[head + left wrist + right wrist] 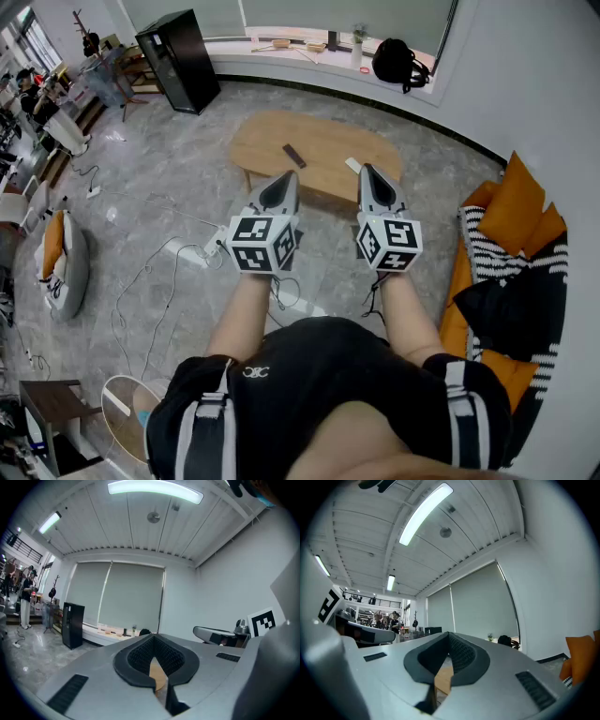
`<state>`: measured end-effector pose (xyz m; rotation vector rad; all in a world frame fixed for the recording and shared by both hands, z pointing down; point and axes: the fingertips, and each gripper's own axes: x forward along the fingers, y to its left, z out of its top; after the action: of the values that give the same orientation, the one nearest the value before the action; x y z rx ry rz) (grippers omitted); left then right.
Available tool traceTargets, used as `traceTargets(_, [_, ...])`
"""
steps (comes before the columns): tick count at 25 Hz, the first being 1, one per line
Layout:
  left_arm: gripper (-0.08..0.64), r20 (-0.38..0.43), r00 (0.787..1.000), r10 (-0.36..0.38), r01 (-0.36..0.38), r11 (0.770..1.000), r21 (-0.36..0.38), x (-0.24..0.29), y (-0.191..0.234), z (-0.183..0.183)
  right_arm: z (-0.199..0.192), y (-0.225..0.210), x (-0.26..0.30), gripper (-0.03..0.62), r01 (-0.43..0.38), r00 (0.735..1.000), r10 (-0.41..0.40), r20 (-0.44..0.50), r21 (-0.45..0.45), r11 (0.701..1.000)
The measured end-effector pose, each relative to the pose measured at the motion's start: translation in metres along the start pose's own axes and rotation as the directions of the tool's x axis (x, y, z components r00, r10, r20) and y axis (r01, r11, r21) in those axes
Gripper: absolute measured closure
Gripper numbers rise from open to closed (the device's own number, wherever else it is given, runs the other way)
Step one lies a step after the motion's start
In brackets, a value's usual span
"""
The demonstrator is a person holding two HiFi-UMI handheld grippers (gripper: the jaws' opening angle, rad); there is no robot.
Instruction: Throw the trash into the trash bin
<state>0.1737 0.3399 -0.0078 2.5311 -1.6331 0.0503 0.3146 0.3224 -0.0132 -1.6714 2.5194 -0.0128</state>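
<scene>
An oval wooden coffee table [323,141] stands ahead on the grey floor. A dark flat object [294,156] lies on it, and a small white item [352,166] sits near its front right edge. My left gripper [284,180] and right gripper [367,172] are held side by side, level, short of the table's near edge. Both are shut with nothing between the jaws. The left gripper view shows the left gripper [153,637] closed, with table wood visible through the gap behind the tips. My right gripper [449,634] looks the same in its own view. A round white container [131,412], possibly a bin, stands behind me at lower left.
A black cabinet [178,58] stands at the back left, a black backpack [398,61] on the window ledge. A sofa with orange cushions [514,211] and a striped blanket lines the right wall. Cables and a power strip [208,249] lie on the floor at left.
</scene>
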Motion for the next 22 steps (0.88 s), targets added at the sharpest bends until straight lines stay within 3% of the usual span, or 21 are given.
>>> traceTargets(4, [0.548,0.005,1.000,0.011,-0.011,1.000,-0.010,-0.005,0.007,-0.002,-0.001,0.009,0.001,0.581,-0.052,0.999,0.051,0.013,0.054,0.997])
traceTargets(14, [0.548,0.016,1.000,0.011,-0.011,1.000,-0.014,-0.025,0.048,0.005,-0.003,0.051,0.020,0.580,-0.047,0.999,0.048,-0.001,0.027,0.999])
traceTargets(22, [0.548,0.003,1.000,0.018,-0.018,0.999,-0.034,-0.053,0.090,-0.012,-0.013,0.093,0.028,0.581,-0.034,0.999,0.035,-0.007,0.020,0.999])
